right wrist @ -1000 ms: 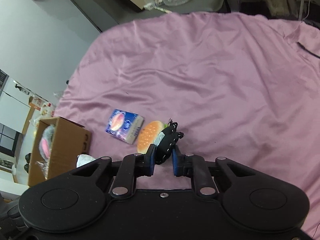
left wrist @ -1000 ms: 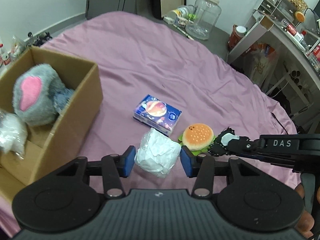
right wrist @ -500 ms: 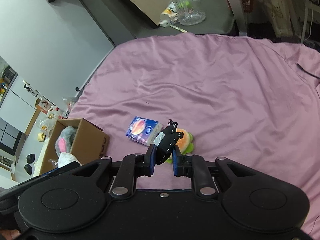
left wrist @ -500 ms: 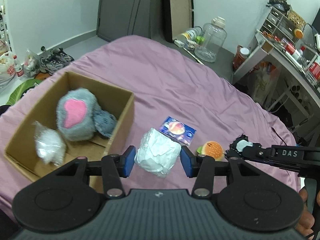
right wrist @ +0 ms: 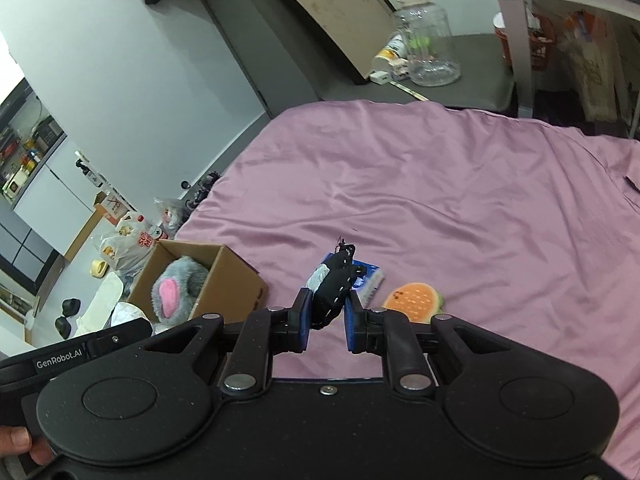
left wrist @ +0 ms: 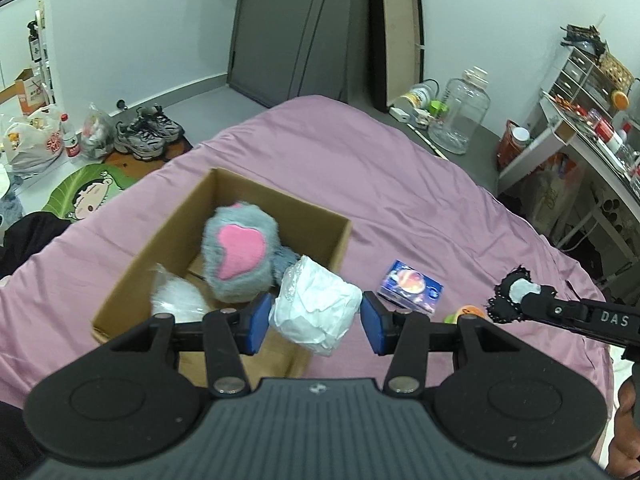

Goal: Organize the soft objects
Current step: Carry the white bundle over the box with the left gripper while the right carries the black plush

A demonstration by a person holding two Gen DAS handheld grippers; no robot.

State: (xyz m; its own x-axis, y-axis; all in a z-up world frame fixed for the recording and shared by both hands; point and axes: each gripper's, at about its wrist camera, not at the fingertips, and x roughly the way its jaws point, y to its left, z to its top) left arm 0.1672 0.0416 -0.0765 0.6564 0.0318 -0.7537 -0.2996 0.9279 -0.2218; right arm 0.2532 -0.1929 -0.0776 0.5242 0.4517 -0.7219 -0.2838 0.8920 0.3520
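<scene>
Your left gripper (left wrist: 314, 322) clamps the white bundle (left wrist: 316, 306) above the box (left wrist: 320, 220); your right gripper (right wrist: 326, 320) pinches the black toy (right wrist: 334, 294); burger plush (right wrist: 414, 298) and tissue pack (left wrist: 410, 286) remain on the bed (right wrist: 440, 184).

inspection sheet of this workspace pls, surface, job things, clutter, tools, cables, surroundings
surface: purple bedsheet, wrinkled.
job's things: cardboard box holds a grey plush and a clear bag; burger plush and tissue pack lie on the sheet.
clutter: nothing seen on the bed beyond these.
grippers: left tool holds a white wrapped bundle at the box's near corner; right tool shut on a black frilly item.
cables: nothing seen for certain.
surroundings: shoes, bags, large clear jug, cluttered desk.
</scene>
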